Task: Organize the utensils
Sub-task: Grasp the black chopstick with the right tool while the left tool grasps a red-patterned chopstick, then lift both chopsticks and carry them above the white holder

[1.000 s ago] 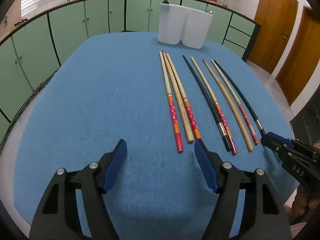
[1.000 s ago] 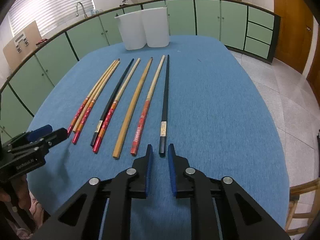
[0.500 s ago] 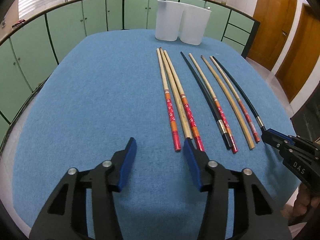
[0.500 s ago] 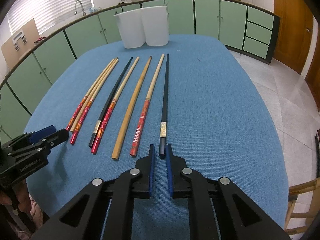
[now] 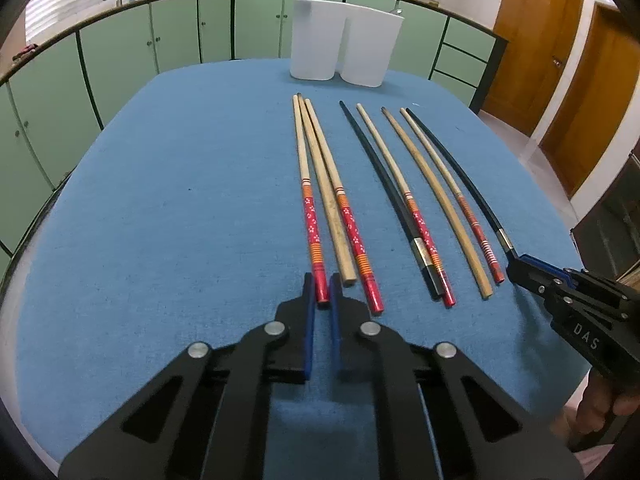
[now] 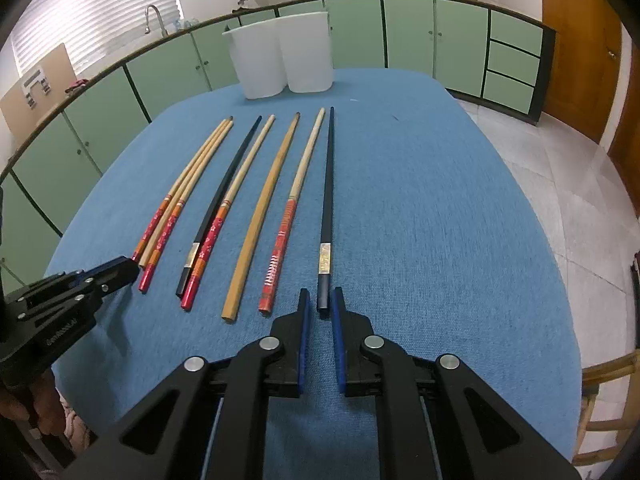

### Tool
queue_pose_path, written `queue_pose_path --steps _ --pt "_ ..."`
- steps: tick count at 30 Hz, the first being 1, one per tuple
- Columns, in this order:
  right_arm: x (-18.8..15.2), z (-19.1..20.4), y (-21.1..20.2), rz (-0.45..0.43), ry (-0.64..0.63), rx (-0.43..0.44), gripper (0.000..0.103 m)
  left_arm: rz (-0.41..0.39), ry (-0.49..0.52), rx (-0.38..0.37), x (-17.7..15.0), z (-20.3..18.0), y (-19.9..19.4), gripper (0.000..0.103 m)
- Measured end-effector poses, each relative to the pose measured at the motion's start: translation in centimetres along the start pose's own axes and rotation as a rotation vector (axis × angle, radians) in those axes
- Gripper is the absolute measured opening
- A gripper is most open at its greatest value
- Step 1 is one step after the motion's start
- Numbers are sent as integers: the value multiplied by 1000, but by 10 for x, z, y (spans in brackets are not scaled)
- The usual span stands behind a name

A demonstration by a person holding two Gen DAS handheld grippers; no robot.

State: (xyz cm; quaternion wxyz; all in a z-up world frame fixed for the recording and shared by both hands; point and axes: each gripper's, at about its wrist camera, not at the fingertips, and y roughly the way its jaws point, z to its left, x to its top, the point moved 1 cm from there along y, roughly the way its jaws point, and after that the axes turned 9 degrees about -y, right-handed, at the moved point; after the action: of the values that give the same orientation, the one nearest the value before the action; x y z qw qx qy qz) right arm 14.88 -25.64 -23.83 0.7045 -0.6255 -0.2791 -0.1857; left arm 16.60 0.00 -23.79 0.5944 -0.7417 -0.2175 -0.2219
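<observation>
Left hand-held gripper (image 5: pixel 322 294): its blue pads have just been closing and now pinch the near red end of the leftmost red-patterned chopstick (image 5: pixel 310 216); clenched on it.
Right hand-held gripper (image 6: pixel 320 304): clenched on the butt of the outermost black chopstick (image 6: pixel 327 200); the stick lies flat on the cloth.
Key relation: each held stick runs straight ahead of its gripper, long axis in line with the fingers, tip pointing toward the white holders (image 5: pixel 346 50). Left hand nearer the left group, right hand nearer the right edge of the row.
Neighbours, left side: plain bamboo stick (image 5: pixel 326 196) lies just beside the held one, touching or nearly so; I judge a straight lift risks dragging it.
Neighbours, right side: striped red-ended stick (image 6: pixel 294 208) close on the left of the black one, apart from it.
Open room: bare blue desk (image 5: pixel 160 220) wide to the left of the left gripper; clear desk right of the black stick, then the desk edge and floor.
Holders: well ahead, past all tips, at the far desk edge.
</observation>
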Motion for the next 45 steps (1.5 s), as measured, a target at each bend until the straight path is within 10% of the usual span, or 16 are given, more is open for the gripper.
queue_pose_path --steps 23,45 --pt "22 -3 -48 -130 -22 -25 7 -105 29 41 24 -6 -44 5" --pt "109 -25 -99 -296 -54 -36 6 -335 20 -11 116 -14 -106 5"
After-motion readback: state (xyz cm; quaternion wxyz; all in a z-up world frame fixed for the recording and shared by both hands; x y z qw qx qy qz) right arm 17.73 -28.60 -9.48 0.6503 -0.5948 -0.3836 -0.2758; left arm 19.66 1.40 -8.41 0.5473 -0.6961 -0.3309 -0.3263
